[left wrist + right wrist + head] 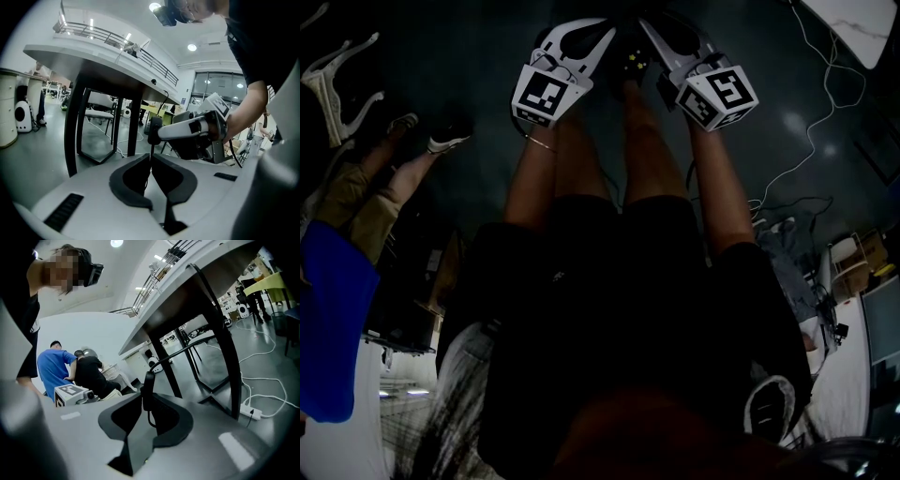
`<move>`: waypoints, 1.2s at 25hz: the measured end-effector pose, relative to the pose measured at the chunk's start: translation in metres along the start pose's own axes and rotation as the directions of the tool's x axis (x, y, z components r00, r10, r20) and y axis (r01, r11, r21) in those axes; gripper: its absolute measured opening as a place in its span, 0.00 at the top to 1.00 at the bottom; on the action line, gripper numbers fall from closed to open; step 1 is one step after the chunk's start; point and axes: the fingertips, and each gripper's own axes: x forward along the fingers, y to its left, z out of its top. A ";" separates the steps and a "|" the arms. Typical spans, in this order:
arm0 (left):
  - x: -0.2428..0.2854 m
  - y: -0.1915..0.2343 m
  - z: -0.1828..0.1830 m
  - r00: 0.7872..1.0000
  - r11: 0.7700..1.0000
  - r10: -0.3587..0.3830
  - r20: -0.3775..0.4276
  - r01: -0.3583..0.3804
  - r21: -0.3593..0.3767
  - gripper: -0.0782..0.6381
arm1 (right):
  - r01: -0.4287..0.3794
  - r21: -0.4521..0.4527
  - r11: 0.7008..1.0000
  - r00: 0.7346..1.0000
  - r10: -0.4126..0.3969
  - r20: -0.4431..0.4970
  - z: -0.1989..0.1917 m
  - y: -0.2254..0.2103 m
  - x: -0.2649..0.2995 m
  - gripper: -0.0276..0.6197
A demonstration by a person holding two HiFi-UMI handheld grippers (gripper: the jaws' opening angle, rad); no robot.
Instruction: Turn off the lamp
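Both grippers are held low over the dark floor, tips close together. In the right gripper view, my right gripper [146, 401] is shut on the black inline switch [148, 385] of the lamp cord [173, 355], which runs up toward the table. In the left gripper view, my left gripper [150, 158] is pinched on the thin black cord [151, 149] just below that switch [154, 127], with the right gripper [161, 132] reaching in from the right. The head view shows the left gripper [607, 42] and right gripper [649, 33] meeting at a small black part [633, 64]. No lamp is visible.
A dark-legged table [220, 338] stands just ahead. White cables and a power strip [248, 412] lie on the floor to the right. Two people [70, 371] crouch at the left. Someone's legs [394, 178] and a white chair [337, 84] are at the head view's left.
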 end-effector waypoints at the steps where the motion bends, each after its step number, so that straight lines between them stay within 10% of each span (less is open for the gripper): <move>1: -0.001 0.002 -0.005 1.000 1.000 0.003 0.000 -0.003 -0.003 0.87 | 0.005 0.006 1.000 1.000 -0.005 0.000 -0.006 -0.004 0.002 0.86; 30: -0.013 -0.001 0.016 0.997 0.998 -0.060 0.047 0.060 -0.006 0.88 | 0.068 -0.007 0.998 0.976 -0.068 -0.208 -0.102 -0.029 0.025 0.85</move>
